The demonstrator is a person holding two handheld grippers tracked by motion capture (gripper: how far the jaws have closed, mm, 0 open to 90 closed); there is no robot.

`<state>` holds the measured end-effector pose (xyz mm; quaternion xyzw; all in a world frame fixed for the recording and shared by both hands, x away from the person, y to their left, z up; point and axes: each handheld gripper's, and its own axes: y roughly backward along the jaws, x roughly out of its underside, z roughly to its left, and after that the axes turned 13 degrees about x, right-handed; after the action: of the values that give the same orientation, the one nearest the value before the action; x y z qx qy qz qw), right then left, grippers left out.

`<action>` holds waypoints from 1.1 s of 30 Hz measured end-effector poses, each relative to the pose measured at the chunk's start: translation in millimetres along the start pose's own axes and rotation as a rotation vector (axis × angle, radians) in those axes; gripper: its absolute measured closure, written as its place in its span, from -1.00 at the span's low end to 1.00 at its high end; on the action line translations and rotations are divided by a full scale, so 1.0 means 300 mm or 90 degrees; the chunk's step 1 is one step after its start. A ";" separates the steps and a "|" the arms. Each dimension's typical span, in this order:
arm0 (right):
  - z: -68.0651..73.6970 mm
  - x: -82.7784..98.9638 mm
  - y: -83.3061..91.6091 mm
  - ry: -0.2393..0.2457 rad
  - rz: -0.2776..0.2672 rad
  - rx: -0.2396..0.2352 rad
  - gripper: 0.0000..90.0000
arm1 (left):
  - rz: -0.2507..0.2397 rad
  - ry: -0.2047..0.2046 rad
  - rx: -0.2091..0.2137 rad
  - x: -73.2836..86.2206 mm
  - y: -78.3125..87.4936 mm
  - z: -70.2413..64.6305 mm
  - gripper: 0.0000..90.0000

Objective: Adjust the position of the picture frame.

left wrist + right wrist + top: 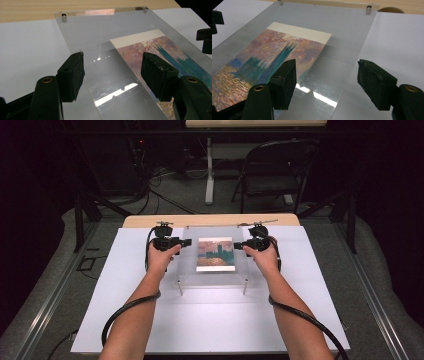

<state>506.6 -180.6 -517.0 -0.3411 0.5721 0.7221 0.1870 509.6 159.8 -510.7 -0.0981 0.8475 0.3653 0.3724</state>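
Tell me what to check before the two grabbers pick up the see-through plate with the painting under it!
1. Left gripper jaws open: ok.
2. Right gripper jaws open: ok.
3. Each gripper at its own side edge of the clear plate: ok.
4. Jaws pressing on the plate: not ok, none touch it yet.
5. Painting lying flat under the plate: ok.
6. Plate's metal posts firmly fixed: cannot tell.

Both forearms reach forward from the near edge, roughly parallel; the left gripper (186, 243) and right gripper (237, 245) point inward, facing each other — jaws of both spread apart, gripping nothing.
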 end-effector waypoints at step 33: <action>-0.013 0.037 -0.052 -0.053 0.049 -0.045 -0.35 | 0.034 0.056 0.016 0.057 -0.054 0.043 -0.29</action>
<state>510.3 -181.4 -536.3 -0.2949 0.5503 0.7622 0.1709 511.9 158.9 -537.5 -0.0867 0.8699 0.3599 0.3258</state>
